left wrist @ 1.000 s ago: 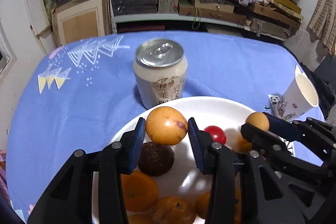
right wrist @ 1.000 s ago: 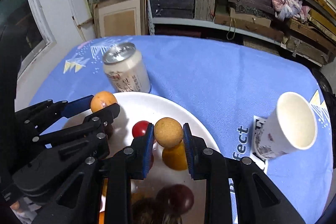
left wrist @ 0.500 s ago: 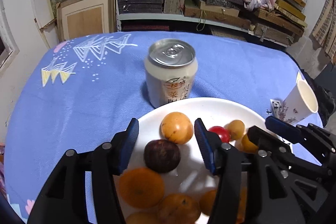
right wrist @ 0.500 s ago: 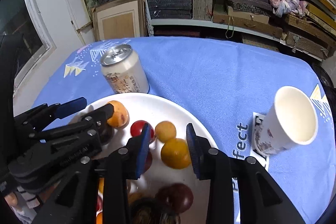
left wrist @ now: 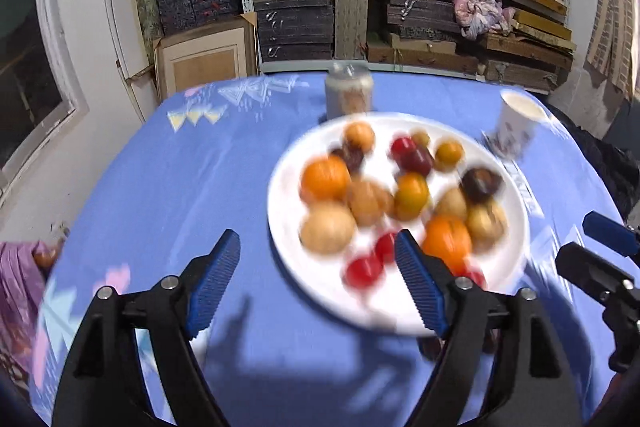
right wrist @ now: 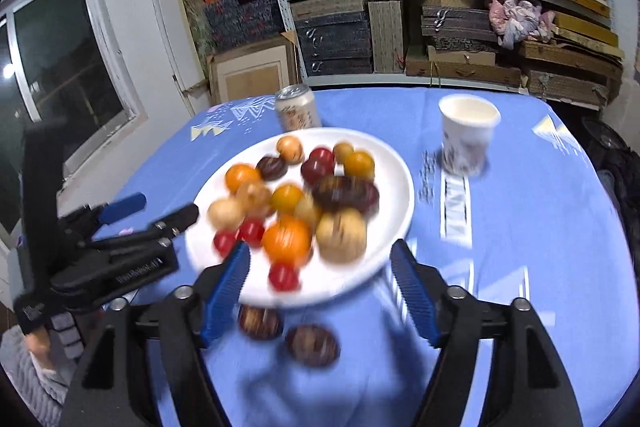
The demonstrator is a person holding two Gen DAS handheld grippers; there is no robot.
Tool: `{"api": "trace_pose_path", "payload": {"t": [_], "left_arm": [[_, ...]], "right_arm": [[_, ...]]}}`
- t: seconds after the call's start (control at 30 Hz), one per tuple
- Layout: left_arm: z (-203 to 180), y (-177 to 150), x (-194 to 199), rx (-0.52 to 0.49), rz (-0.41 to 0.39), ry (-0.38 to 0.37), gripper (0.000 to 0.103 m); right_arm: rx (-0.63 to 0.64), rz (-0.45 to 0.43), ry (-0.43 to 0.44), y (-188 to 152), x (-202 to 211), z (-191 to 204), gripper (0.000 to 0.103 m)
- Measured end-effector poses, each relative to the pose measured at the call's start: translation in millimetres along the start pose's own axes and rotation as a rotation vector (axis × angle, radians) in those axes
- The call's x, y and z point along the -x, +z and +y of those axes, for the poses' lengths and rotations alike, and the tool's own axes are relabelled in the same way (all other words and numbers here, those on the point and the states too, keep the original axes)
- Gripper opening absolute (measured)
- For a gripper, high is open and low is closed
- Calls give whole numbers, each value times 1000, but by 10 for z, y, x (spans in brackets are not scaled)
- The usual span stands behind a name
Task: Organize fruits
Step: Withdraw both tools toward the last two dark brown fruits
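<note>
Round white plate [right wrist: 400, 195] at middle of blue patterned tablecloth [right wrist: 540, 227], heaped with mixed round fruits [right wrist: 296, 199]; pale drink can with metal top [right wrist: 297, 111] upright just behind plate's far rim; white printed paper cup [right wrist: 468, 135] upright right of plate, apart from it; two dark round fruits [right wrist: 288, 333] on cloth just before plate's near rim; stacked boxes on metal shelving [right wrist: 400, 7] behind table; framed window [right wrist: 60, 67] in wall at left
</note>
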State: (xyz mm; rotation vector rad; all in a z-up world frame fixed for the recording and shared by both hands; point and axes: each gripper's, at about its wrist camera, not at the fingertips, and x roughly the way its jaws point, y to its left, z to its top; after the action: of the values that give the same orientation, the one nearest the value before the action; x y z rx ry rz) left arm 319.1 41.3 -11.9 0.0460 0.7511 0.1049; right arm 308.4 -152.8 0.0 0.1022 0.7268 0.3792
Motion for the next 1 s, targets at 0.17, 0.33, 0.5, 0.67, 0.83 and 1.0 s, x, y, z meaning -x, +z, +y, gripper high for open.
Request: {"api": "trace_pose_path", "payload": {"t": [0.17,0.33,0.5,0.67,0.83,1.0], "left_arm": [[-233,-491,114,-25,29,-37,81],[-389,-626,0,-65,51,1,81],[-419,-611,-92,-52,46,1,86],[-493,-600,-106,-66,41,-24,86],[-587,-583,-125,-90,20,-3,94],[-609,-592,-119,-86,45,-83,94]], "right_arm": [[-55,-38,-22,-524,212,-146,88],[-187,-16,-19,-542,199,-440,88],[-284,-28,8,-547,225,-631,90],[-281,-6,22,-548,182,-612,90],[-268,0,13,-558,181,-587,90],[-270,7,12,-563,173,-598,90]]}}
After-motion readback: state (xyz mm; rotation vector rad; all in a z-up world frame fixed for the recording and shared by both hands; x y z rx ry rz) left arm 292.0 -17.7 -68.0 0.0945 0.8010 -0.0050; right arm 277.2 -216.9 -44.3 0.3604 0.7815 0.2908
